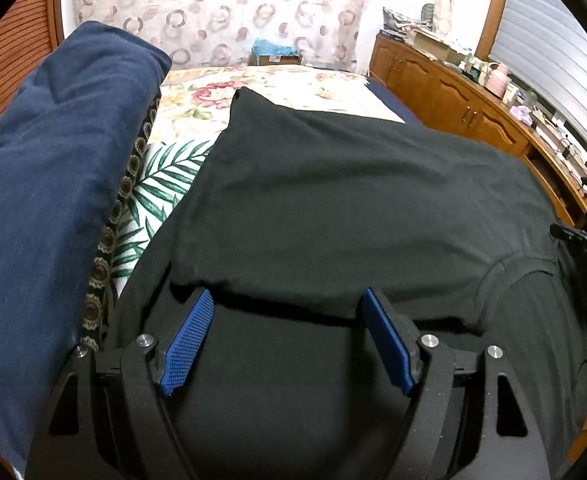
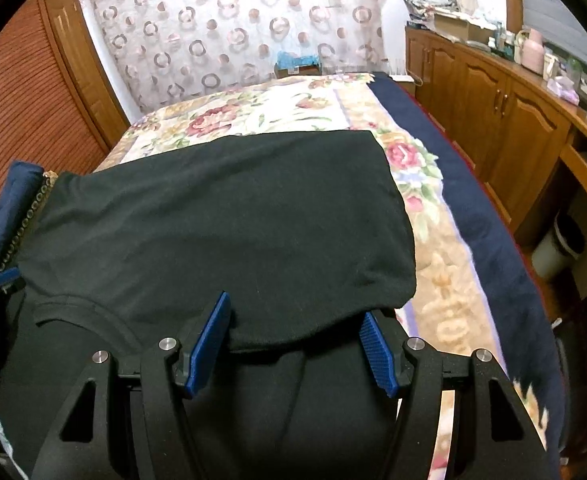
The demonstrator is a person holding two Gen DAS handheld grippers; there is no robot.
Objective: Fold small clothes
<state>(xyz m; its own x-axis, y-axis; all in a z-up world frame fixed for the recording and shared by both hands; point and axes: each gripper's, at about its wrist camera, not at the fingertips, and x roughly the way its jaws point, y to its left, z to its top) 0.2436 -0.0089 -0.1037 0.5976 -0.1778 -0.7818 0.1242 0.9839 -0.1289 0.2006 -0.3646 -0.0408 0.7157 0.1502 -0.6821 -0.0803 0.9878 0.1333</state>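
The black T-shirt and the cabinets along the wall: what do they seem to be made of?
Black T-shirt: soft knit, probably cotton jersey; matte, limp, with a ribbed collar.
Cabinets: wood or wood veneer, it seems; glossy orange-brown with arched panel doors.

Black shirt's (image 1: 353, 200) near hem hidden.

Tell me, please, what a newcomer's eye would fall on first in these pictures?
A black shirt fills the middle, spread over the floral bedspread. Both grippers, left and right, stand open at its near folded edge. A navy cloth lies left of the shirt.
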